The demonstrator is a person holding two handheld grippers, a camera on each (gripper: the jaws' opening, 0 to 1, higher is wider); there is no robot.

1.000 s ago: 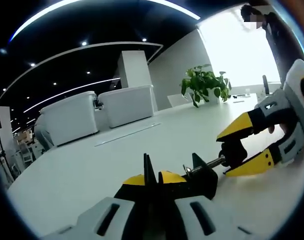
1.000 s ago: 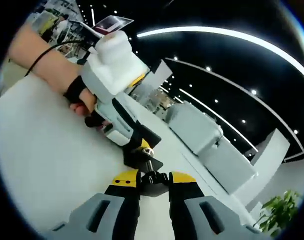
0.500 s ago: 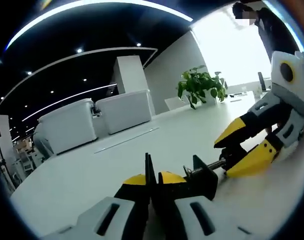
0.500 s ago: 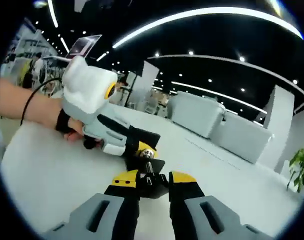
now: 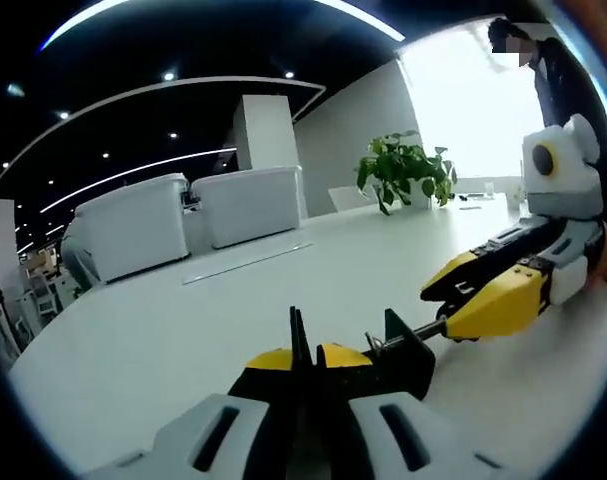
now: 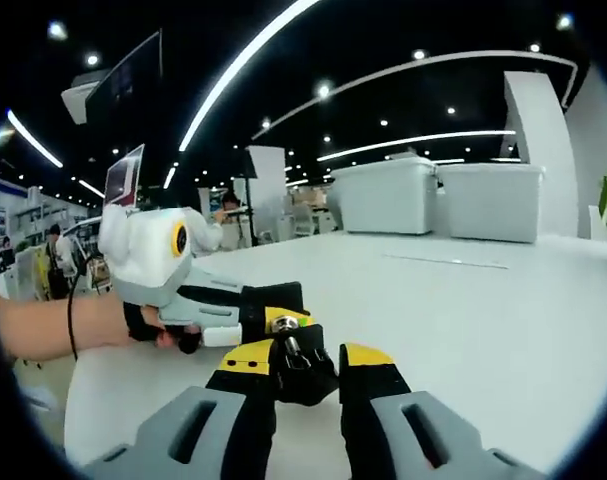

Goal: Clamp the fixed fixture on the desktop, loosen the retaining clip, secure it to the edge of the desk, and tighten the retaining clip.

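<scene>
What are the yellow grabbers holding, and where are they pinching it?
Both hold the black clamp. The left gripper is shut on its flat body end; the right gripper pinches the knob end of its screw.

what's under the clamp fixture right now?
The white desktop lies under the black clamp fixture, which the left tool grips and whose screw knob the right tool closes on. Whether the fixture touches the desktop is hidden by the tools.

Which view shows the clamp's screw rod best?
The left gripper view: the screw rod runs sideways from the clamp to the right hand-held gripper. In the right gripper view it points at the camera, foreshortened.
</scene>
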